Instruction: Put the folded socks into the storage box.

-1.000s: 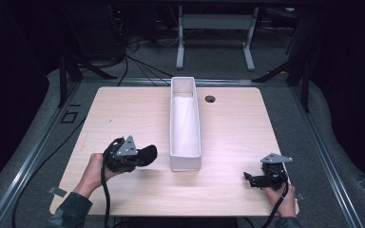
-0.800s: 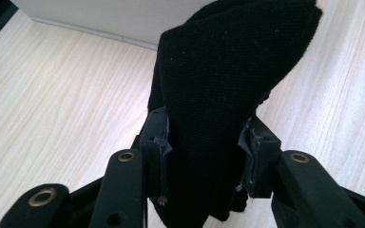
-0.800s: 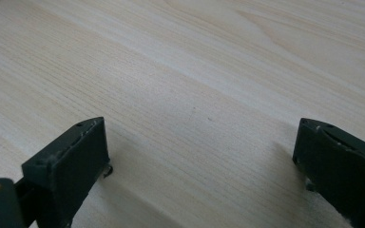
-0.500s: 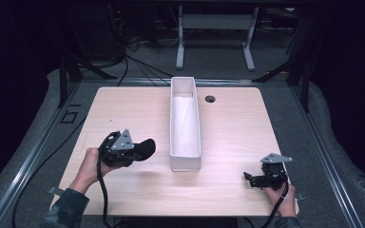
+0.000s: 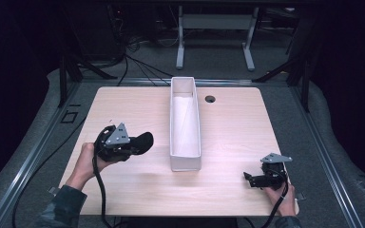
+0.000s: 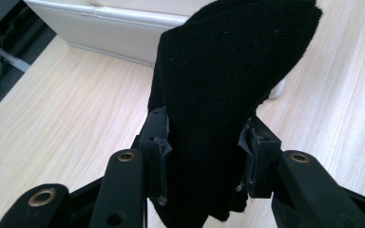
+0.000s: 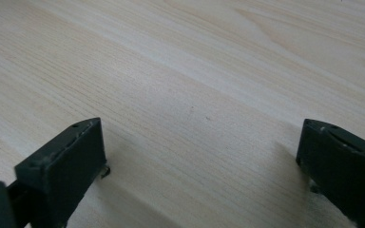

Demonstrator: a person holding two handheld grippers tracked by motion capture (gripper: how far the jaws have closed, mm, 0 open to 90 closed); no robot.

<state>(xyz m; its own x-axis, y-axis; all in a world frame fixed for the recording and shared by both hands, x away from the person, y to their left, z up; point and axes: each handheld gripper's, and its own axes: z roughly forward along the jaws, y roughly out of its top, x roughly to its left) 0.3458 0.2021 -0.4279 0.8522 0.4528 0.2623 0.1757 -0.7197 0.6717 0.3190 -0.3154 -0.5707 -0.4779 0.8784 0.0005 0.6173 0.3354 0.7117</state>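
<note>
The sock (image 6: 223, 95) is black and soft. It sits between the two jaws of the left gripper (image 6: 204, 156), and the pads press on it from both sides, so the jaws are closed on the sock. Most of the sock sticks out past the pads, and a small bit hangs below them.

In the high view the sock (image 5: 142, 141) is over the left part of the table (image 5: 123, 104), near the person's side. It points toward the bin (image 5: 185, 164) and does not touch it. The left gripper (image 5: 132, 144) is held in the left hand (image 5: 86, 159), and a cable trails from it toward the table's near edge.

The bin is long, white and open on top (it lies down the middle of the table). In the left gripper view its white wall (image 6: 100, 28) shows behind the sock.

The right gripper (image 5: 248, 177) is low near the table's right front corner, well apart from the sock. Its jaws (image 7: 195, 156) are wide open, with bare wood between them.
</note>
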